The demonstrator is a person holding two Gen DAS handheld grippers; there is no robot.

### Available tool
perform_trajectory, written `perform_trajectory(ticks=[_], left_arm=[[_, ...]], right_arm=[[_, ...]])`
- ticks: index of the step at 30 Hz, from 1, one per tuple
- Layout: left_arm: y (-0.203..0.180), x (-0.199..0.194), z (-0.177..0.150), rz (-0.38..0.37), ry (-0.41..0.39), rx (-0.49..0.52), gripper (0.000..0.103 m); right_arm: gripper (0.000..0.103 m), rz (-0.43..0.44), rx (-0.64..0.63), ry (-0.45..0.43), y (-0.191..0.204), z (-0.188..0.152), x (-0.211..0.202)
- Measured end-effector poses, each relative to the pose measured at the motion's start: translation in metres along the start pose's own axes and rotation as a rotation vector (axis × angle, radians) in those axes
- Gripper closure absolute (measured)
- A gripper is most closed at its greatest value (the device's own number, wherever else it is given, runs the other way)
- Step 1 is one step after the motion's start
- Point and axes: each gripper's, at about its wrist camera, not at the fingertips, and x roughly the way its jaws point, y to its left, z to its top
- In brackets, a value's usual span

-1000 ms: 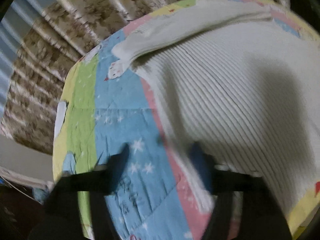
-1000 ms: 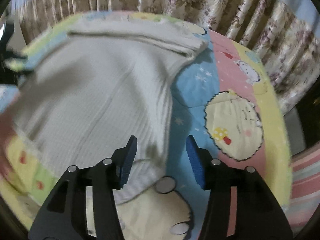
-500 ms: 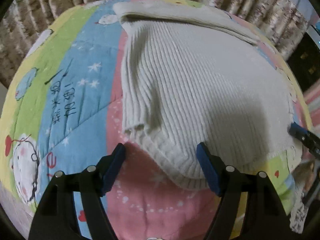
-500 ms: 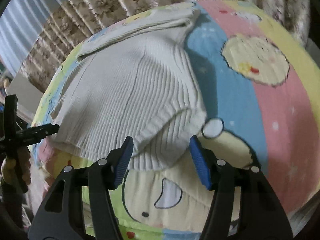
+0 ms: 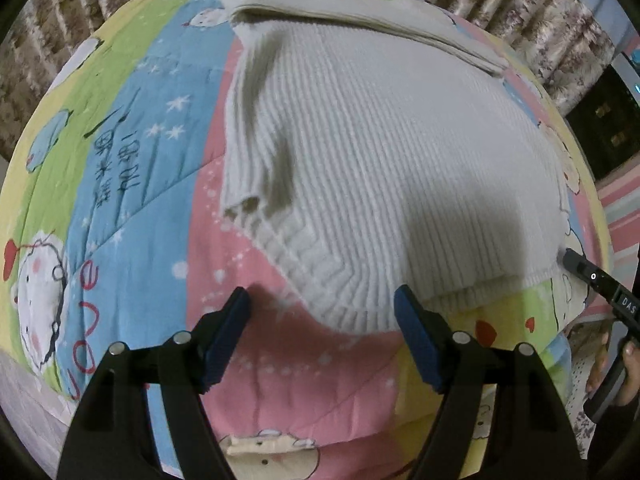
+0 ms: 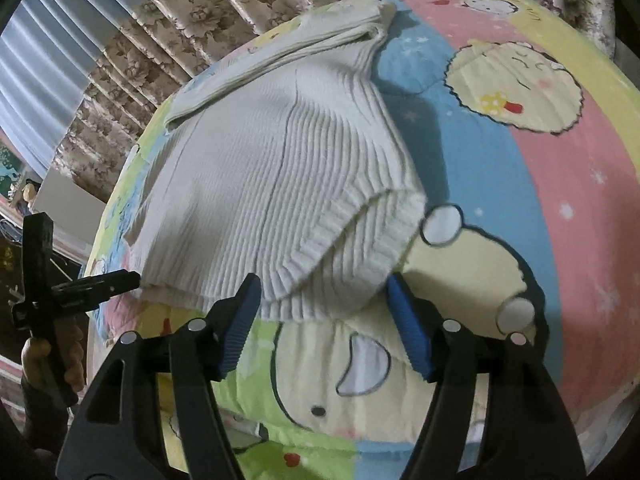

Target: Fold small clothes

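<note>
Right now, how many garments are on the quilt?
1: a cream ribbed sweater lies spread across the quilt, its near hem in front of both open grippers, left and right. Anything beneath it would be hidden.

One sweater [image 5: 392, 168] on one quilt [image 5: 132, 168]. Two tongs, left tongs [image 5: 322, 312] and right tongs [image 6: 322, 300], both at the sweater's near hem. One hand [image 6: 52, 364] left of sweater. One curtain [image 6: 168, 12] behind.
</note>
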Motion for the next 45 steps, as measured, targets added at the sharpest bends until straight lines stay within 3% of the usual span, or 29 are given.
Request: perform_trajectory(ticks=[9, 11, 16, 18, 24, 30, 33, 35, 36, 45], left_arm=[[-0.011, 0.014, 0.017, 0.013, -0.007, 0.043, 0.029], [-0.011, 0.015, 0.019, 0.003, -0.011, 0.044, 0.036], [-0.009, 0.014, 0.025, -0.055, -0.015, 0.040, 0.078], [-0.010, 0.014, 0.026, -0.071, -0.009, 0.046, 0.085], [-0.012, 0.005, 0.025, -0.055, -0.014, 0.084, 0.088], [-0.020, 0.012, 0.025, -0.024, -0.008, 0.115, 0.088], [-0.020, 0.012, 0.025, -0.023, -0.009, 0.110, 0.088], [-0.020, 0.011, 0.025, -0.029, -0.009, 0.104, 0.088], [-0.019, 0.010, 0.025, -0.032, -0.010, 0.104, 0.088], [-0.021, 0.002, 0.029, -0.027, -0.044, 0.148, 0.088]], right_arm=[[0.036, -0.037, -0.054, 0.015, 0.009, 0.007, 0.010], [0.036, -0.038, -0.054, 0.015, 0.009, 0.006, 0.010], [0.036, -0.038, -0.052, 0.019, 0.009, 0.006, 0.010], [0.036, -0.037, -0.052, 0.022, 0.010, 0.006, 0.009], [0.032, -0.007, -0.013, 0.055, 0.007, 0.005, 0.005], [0.030, -0.043, -0.051, 0.052, 0.021, 0.009, 0.015], [0.051, -0.096, -0.139, 0.052, 0.034, 0.009, 0.024], [0.088, -0.062, -0.161, 0.063, 0.038, 0.010, 0.025], [0.092, -0.048, -0.172, 0.054, 0.040, 0.011, 0.023], [0.092, -0.025, -0.255, 0.016, 0.050, 0.023, 0.014]])
